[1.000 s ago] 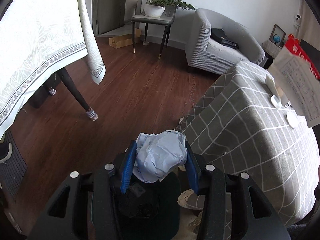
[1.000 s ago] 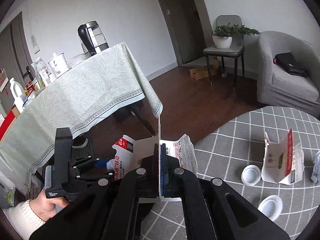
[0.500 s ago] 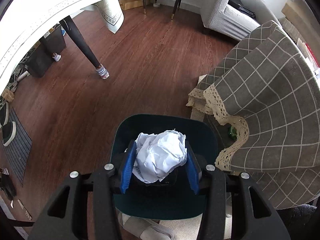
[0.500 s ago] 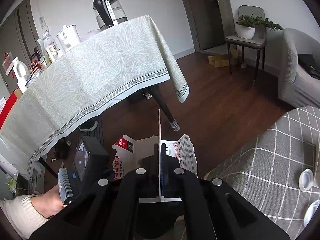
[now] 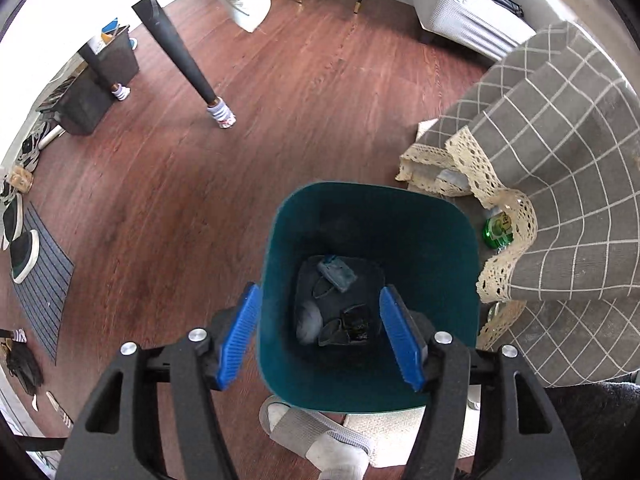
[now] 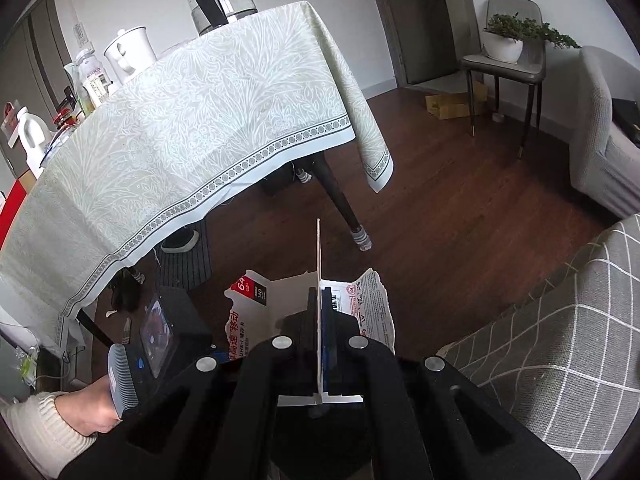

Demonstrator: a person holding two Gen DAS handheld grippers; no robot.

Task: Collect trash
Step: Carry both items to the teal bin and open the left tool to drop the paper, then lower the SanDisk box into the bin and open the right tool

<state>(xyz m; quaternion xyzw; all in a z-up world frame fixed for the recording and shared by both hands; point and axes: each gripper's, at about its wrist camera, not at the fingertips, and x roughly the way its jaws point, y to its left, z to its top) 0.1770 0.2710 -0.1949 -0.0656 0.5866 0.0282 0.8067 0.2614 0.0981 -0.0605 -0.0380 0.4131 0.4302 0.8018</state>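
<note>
Hidden, cropped and unreadable parts

In the left wrist view the teal bin's point(image 5: 280, 280) near rim is hidden behind the left tool point(image 5: 320, 332), and the dark shapes on its bottom are too shadowed to name; a green bottle point(image 5: 498, 232) is half hidden under the checked cloth's point(image 5: 560, 160) lace hem. In the right wrist view the torn card packaging point(image 6: 256, 312) is hidden below by the right tool point(image 6: 320, 308), and its print is too small to read.

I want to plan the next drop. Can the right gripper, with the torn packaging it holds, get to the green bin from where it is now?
Probably yes. The left gripper hangs open over the green bin, so it should clear first; the right gripper holds the torn packaging.
</note>
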